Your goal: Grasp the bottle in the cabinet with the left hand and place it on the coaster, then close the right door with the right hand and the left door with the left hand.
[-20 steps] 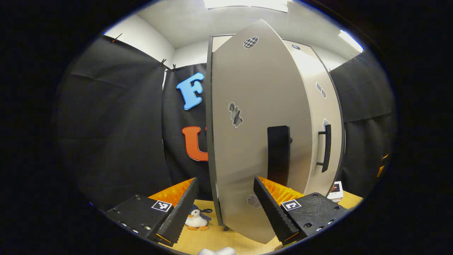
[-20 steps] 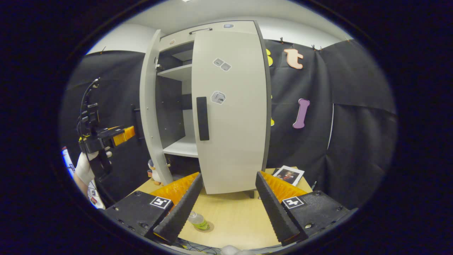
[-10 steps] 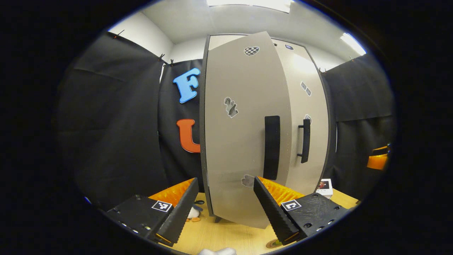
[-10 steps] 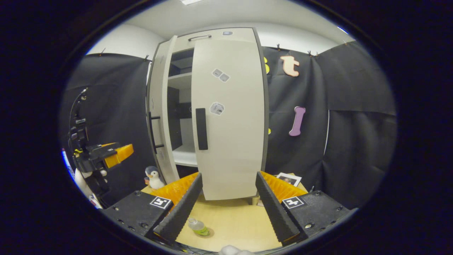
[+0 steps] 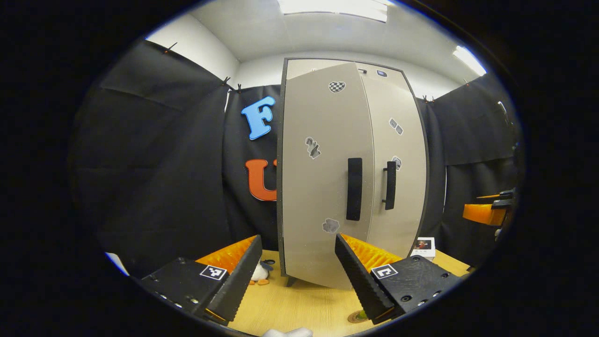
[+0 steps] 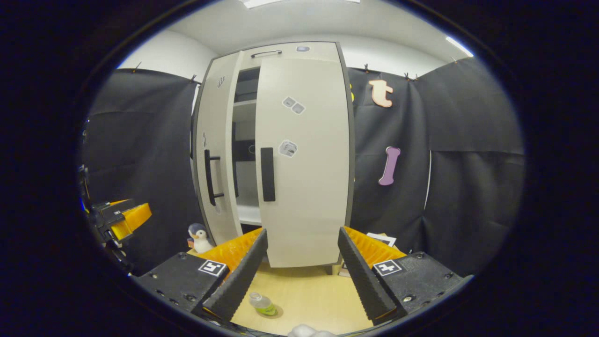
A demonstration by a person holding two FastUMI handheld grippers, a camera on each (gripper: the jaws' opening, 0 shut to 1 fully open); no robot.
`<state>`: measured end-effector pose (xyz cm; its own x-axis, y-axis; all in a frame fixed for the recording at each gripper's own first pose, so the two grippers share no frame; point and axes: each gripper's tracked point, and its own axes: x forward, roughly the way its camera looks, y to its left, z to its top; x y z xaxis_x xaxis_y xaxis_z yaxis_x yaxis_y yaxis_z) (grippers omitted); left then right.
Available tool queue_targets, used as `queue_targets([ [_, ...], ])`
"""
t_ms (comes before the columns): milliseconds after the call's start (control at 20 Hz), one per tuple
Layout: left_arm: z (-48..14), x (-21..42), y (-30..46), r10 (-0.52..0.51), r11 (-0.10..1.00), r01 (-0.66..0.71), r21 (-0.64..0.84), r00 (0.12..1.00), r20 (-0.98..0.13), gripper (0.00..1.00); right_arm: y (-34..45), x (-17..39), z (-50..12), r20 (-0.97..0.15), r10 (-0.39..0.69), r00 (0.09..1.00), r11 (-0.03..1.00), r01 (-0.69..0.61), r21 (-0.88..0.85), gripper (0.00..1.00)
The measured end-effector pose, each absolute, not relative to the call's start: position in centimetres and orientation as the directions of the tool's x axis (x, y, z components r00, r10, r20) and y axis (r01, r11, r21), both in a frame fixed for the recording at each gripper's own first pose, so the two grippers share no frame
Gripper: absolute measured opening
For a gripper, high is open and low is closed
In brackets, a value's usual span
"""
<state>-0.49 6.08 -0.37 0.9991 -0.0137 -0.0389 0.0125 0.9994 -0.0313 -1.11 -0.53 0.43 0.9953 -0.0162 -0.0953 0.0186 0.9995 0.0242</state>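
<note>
The cabinet's left door (image 5: pixel 323 173) stands slightly ajar, its edge proud of the shut right door (image 5: pixel 395 164). From the right gripper view a narrow gap beside the left door (image 6: pixel 215 154) still shows shelves, and the right door (image 6: pixel 304 159) is flush. My left gripper (image 5: pixel 297 239) is open, back from the left door and touching nothing. My right gripper (image 6: pixel 302 231) is open too, in front of the right door. The small clear bottle (image 6: pixel 262 304) stands upright on the round coaster (image 6: pixel 271 311) on the table. The coaster (image 5: pixel 358 317) peeks out beside my left gripper's finger.
A toy penguin (image 6: pixel 199 236) sits on the wooden table (image 6: pixel 309 295) by the cabinet's left foot. A photo card (image 5: pixel 425 245) leans at the cabinet's right. The other gripper (image 6: pixel 124 217) hangs at the far left. Black cloth walls close in on both sides.
The left door has swung from wide open to almost shut. Both grippers have drawn back from the cabinet, and the left gripper has dropped lower in the right gripper view.
</note>
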Motion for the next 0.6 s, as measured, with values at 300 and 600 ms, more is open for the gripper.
queue_targets([
  [300,-1.0,-1.5,4.4,-0.029,1.0,0.029,-0.007,0.999,-0.045,0.96,0.1,-1.3,-0.2,-0.102,-0.01,0.995,1.0,0.013,0.026,1.0],
  [600,-0.7,-1.3,3.9,-0.035,0.999,0.035,-0.007,0.998,-0.045,0.96,0.4,-1.5,0.0,-0.092,-0.003,0.996,1.0,0.005,0.015,0.99],
])
